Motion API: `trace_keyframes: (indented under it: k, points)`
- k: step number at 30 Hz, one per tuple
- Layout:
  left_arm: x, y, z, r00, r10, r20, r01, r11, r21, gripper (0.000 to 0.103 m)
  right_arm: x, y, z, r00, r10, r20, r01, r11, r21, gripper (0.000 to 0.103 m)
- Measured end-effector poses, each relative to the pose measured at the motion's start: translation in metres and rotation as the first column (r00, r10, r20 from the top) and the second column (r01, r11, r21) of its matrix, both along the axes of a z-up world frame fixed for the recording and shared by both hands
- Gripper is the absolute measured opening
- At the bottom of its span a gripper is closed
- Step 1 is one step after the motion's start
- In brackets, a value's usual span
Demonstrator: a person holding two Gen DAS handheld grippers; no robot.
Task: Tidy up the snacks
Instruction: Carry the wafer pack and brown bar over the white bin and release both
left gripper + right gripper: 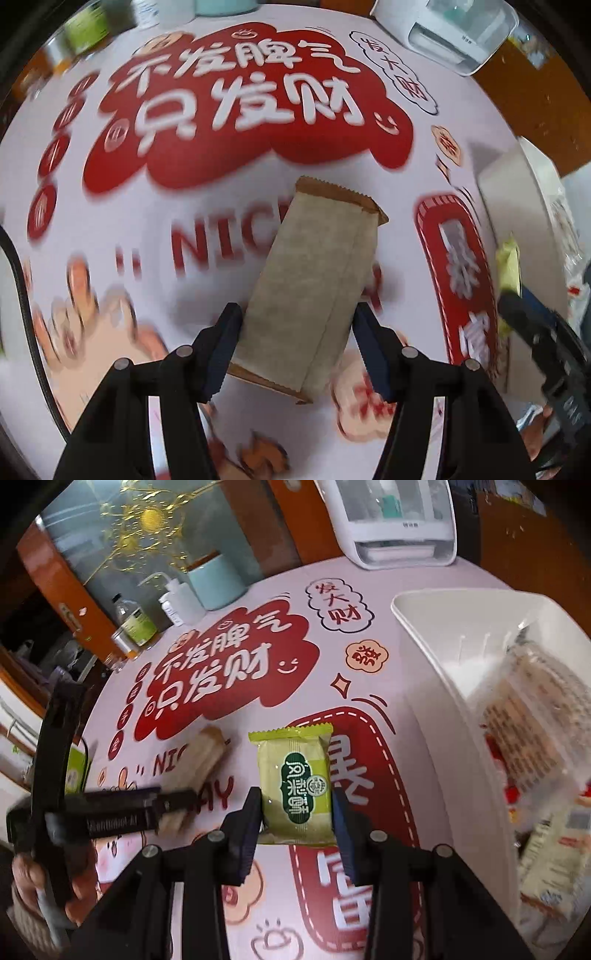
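Blue-padded fingers point(225, 343) of the left gripper point(295, 347) clamp a long tan-wrapped snack bar point(314, 288) at both long sides, above the printed tablecloth point(184, 177). On the right wrist view, the right gripper point(297, 830) pinches a green pineapple-cake packet point(295, 786) between its pads, just over the cloth. Right of it stands a white bin point(436, 686) already holding several wrapped snacks point(532, 720). Farther back sit a white appliance point(399, 528), a teal cup point(218, 579) and bottles point(136, 624).
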State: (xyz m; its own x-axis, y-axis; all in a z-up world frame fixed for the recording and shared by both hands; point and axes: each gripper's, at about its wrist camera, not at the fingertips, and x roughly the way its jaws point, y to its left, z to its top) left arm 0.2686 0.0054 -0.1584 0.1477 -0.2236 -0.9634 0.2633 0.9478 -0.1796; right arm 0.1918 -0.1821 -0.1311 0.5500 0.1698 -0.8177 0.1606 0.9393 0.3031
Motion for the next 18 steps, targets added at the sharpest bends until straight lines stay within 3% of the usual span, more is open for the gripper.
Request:
trace_keyframes:
  k: [5,9,11,18]
  points:
    - [-0.062,0.02,0.015,0.988,0.136,0.078,-0.127,0.985,-0.115,0.057,-0.025,0.004,0.014,0.999,0.032,0.032,-0.031,0.999,-0.03,0.038]
    - [-0.084,0.027,0.022,0.978,0.157,0.139,-0.14,0.982,-0.127,0.057,-0.041,0.005,0.021,0.997,0.051,0.055,-0.049,0.997,-0.052,0.038]
    - [-0.091,0.023,0.019,0.979,0.156,0.13,-0.139,0.982,-0.128,0.057,-0.047,0.005,0.022,0.997,0.057,0.051,-0.054,0.997,-0.051,0.038]
    - [-0.099,0.015,0.009,0.979,0.195,0.065,-0.173,0.952,-0.254,0.057,-0.068,0.0,0.03,0.994,0.069,0.084,-0.063,0.995,-0.072,0.038]
